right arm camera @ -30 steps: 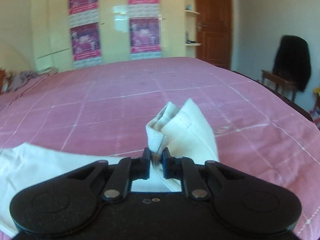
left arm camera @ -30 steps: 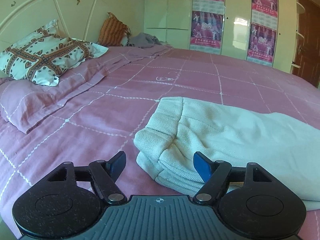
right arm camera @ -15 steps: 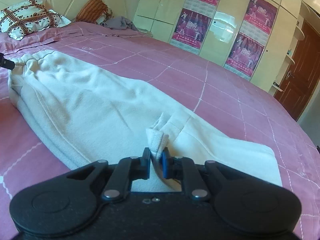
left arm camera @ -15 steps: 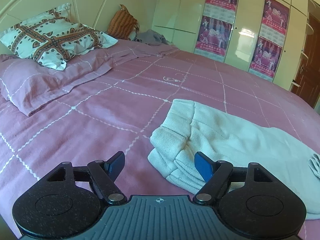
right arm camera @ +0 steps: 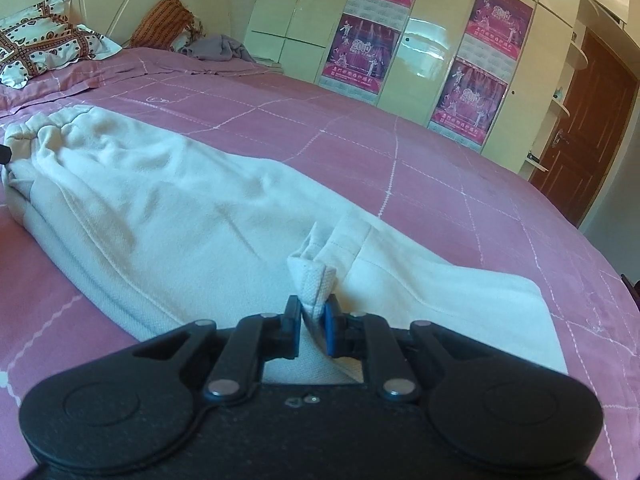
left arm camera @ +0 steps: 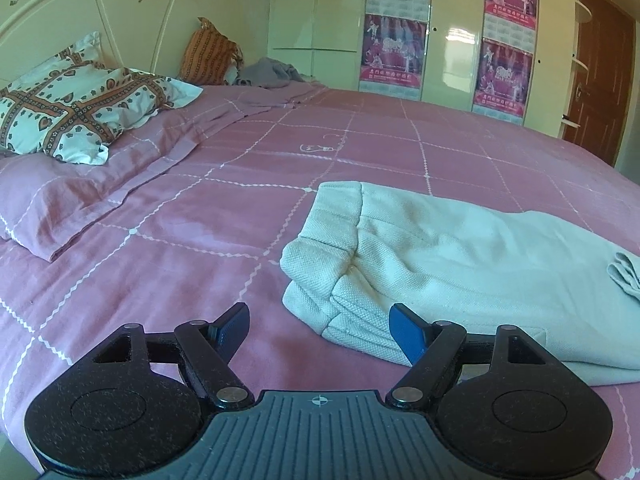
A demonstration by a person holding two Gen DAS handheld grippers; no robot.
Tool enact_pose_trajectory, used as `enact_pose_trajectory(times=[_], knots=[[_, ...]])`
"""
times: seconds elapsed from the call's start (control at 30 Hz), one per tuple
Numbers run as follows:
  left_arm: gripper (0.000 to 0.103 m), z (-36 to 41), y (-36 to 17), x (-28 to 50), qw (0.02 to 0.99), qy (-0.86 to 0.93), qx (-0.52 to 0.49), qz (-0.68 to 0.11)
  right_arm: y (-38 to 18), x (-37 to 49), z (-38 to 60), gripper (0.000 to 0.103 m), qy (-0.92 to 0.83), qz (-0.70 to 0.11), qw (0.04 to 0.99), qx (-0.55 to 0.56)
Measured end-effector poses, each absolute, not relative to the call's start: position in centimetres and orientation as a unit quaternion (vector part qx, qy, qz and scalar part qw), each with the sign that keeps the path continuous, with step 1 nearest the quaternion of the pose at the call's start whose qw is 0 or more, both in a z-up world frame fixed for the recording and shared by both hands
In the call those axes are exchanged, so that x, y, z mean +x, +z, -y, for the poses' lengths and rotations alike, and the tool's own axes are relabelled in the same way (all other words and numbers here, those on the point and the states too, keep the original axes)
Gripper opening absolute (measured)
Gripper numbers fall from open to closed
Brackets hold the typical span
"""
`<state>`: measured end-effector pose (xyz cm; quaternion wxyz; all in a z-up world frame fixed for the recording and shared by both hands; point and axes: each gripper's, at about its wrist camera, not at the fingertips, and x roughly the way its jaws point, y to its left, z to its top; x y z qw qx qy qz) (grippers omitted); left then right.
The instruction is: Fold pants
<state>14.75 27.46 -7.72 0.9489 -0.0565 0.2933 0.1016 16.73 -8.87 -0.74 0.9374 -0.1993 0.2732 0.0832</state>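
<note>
Left claw (left arm camera: pixel 320 326), right claw (right arm camera: pixel 312 330): matte black speckled bodies, blue finger pads, silver pivot screws

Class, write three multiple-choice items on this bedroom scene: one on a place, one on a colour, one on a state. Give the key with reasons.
1. Where do the pants lie?
A. on the bed
B. on a chair
C. on the floor

2. What colour is the bedspread?
A. green
B. pink
C. grey

3. What state is the right gripper in?
A. open, empty
B. shut on the pants
C. shut on a pillow

Key: 1 A, the pants are spread across the bedspread. 2 B, pink with a white grid. 3 B, a fold of cream cloth is pinched between its fingers, while the left gripper is open.
</note>
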Motion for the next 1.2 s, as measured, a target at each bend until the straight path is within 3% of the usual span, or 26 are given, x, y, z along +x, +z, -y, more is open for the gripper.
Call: enact_pose_trajectory(times=[0.57,0.67,0.83,0.87,1.2], knots=[[0.077,-27.6,-7.8,14.9,0.948,0.105,-0.066,-0.293,-2.0,15.2,4.8,0.012,0.111,-0.27,0.924,-0.248],[0.077,-27.5,-7.9,14.9,0.948,0.106,-0.066,-0.294,-2.6,15.0,4.5,0.023,0.122,-0.276,0.922,-0.241],[0.077,-27.1,-8.0,15.2,0.947,0.108,-0.063,-0.297,-0.9,13.2,5.0,0.025,0.2,-0.251,0.926,-0.197],[0.077,-27.0,-8.0,15.2,0.947,0.108,-0.062,-0.297,-0.2,12.3,5.1,0.03,0.216,-0.23,0.928,-0.197],[0.077,-27.0,-8.0,15.4,0.946,0.108,-0.066,-0.299,0.0,15.2,6.8,0.024,0.143,-0.265,0.938,-0.17]])
